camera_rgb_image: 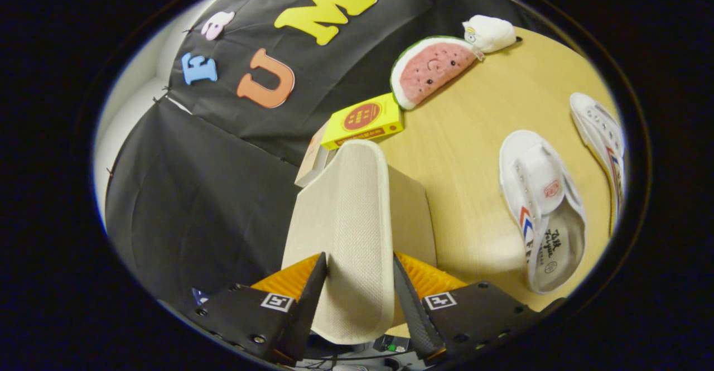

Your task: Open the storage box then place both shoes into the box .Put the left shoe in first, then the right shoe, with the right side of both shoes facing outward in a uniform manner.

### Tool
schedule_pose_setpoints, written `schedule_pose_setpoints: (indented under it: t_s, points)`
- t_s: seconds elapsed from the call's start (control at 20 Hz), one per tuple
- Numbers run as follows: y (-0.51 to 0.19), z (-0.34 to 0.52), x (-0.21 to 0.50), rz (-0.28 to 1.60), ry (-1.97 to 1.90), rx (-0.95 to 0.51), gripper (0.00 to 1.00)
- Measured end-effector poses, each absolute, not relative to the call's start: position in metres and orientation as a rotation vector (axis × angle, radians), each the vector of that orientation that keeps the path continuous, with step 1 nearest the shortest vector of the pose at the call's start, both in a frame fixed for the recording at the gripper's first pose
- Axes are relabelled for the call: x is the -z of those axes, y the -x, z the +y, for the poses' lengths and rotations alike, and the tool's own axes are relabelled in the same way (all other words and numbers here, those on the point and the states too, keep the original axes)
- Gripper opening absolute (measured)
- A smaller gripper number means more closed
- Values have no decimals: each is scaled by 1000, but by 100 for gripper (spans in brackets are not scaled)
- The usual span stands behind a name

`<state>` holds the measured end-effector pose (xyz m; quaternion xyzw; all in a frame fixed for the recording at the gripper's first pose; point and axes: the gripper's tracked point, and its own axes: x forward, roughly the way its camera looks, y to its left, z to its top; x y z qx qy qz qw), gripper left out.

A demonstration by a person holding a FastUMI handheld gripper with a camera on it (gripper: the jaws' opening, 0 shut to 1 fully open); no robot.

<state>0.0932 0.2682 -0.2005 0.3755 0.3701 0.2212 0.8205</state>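
Observation:
My gripper [357, 282] is shut on the beige fabric lid [348, 220] of the storage box, both fingers pressing its sides. The lid stands up on edge between the fingers and stretches ahead of them. A beige box wall [413, 220] shows just behind the lid on its right. Two white canvas shoes lie on the wooden table [463, 136] to the right of the fingers. The nearer shoe [540, 206] lies with its opening facing me. The farther shoe [602, 136] lies beyond it. The inside of the box is hidden by the lid.
A yellow carton [365, 120] sits on a pale box [313, 162] just beyond the lid's far end. Further back lie a watermelon-slice plush [432, 70] and a white plush toy [490, 33]. The black booth wall stands to the left.

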Motion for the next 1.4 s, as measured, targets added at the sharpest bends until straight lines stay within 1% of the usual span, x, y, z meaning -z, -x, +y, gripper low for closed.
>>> schedule_pose_setpoints:
  t_s: [0.05,0.1,0.2,0.3,0.55,0.8,1.0,1.15,1.3,1.4]
  points:
    - [-85,266,208,783,-789,-442,54]
    - [-93,254,199,777,-794,-426,42]
    - [-92,254,183,765,-809,-438,19]
    - [-92,257,173,754,-748,-443,1]
    - [-94,270,117,682,-649,-464,0]
    - [-87,305,50,613,-553,-497,0]
    - [-75,364,7,580,-499,-552,1]
    - [-67,420,-10,553,-438,-613,1]
    - [-64,472,-9,551,-397,-663,5]
    - [-63,498,-4,546,-359,-692,14]
